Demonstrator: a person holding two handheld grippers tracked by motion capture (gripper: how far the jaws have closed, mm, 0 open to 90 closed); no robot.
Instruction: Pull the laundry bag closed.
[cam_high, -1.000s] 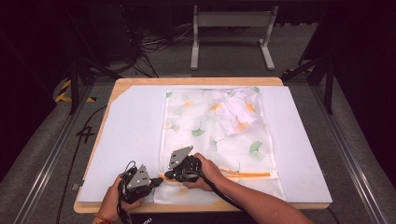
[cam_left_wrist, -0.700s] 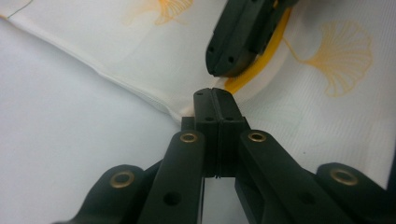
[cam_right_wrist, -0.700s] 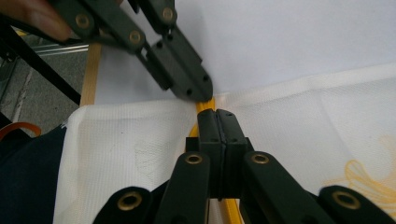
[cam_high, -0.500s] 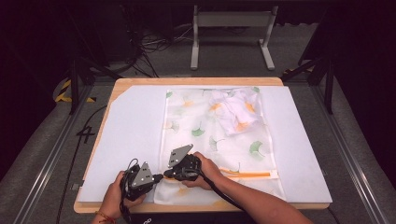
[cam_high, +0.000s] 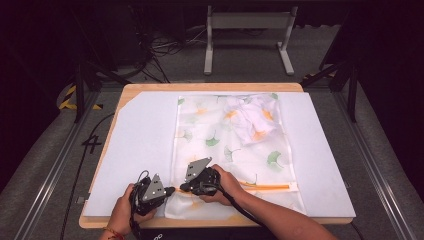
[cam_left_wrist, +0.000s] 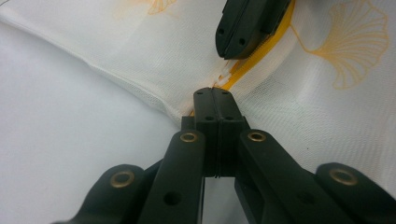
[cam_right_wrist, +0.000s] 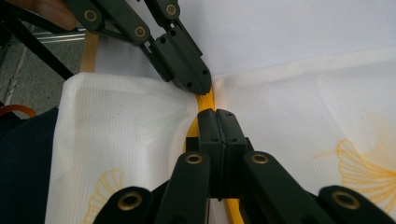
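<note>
A white mesh bag printed with green and orange leaves lies flat on the table, its orange zipper running along the near end. My left gripper is shut on the bag's edge at the zipper's left end. Just beyond it my right gripper is shut on the orange zipper, tip to tip with the left one. In the left gripper view the right gripper sits on the orange zipper. What it pinches exactly is hidden by the jaws.
A crumpled white printed cloth lies at the bag's far right. A white sheet covers the wooden table. Metal rails and cables lie on the floor to the left; a stand's legs rise behind the table.
</note>
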